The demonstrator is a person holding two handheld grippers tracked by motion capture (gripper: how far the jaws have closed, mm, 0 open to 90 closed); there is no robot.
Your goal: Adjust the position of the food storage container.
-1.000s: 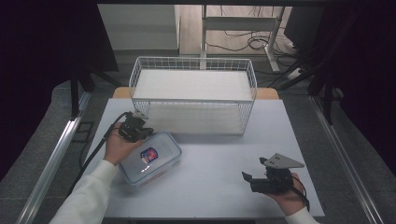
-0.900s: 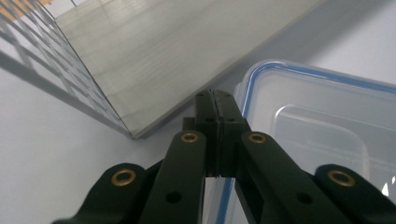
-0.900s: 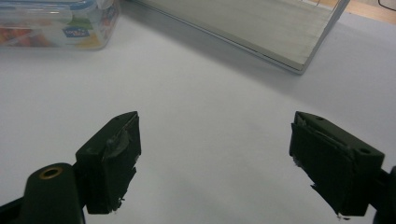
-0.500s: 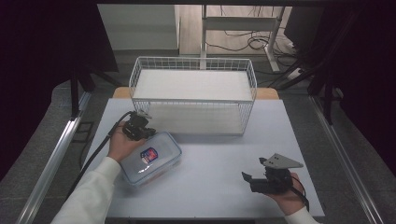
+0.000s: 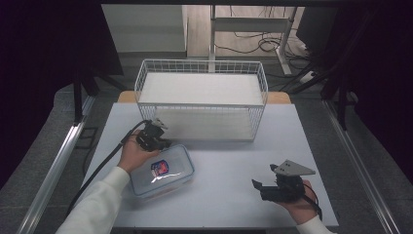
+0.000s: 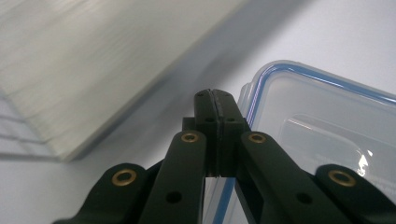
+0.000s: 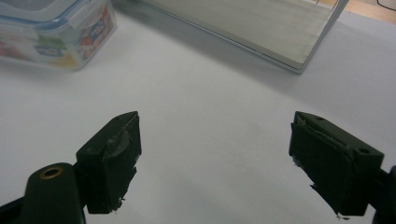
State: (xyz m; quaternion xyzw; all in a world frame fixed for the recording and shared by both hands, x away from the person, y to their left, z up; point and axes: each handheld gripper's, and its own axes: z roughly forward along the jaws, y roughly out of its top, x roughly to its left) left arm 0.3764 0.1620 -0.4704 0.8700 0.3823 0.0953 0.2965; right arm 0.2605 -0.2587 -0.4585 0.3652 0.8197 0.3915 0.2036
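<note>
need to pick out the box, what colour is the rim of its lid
Blue, on the clear lid; it shows best in the left gripper view.

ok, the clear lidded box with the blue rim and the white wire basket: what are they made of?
Clear lidded box with blue rim: likely glossy transparent plastic; highlights glint on the lid, and the blue band looks like a seal. White wire basket: apparently thin metal wire, coated white; open grid walls.

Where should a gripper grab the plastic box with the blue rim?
Probably by the rim flap on a short end of the lidded plastic box. It lies flat and looks too wide to straddle. The left gripper sits shut beside the far end; the open right gripper is far off.
</note>
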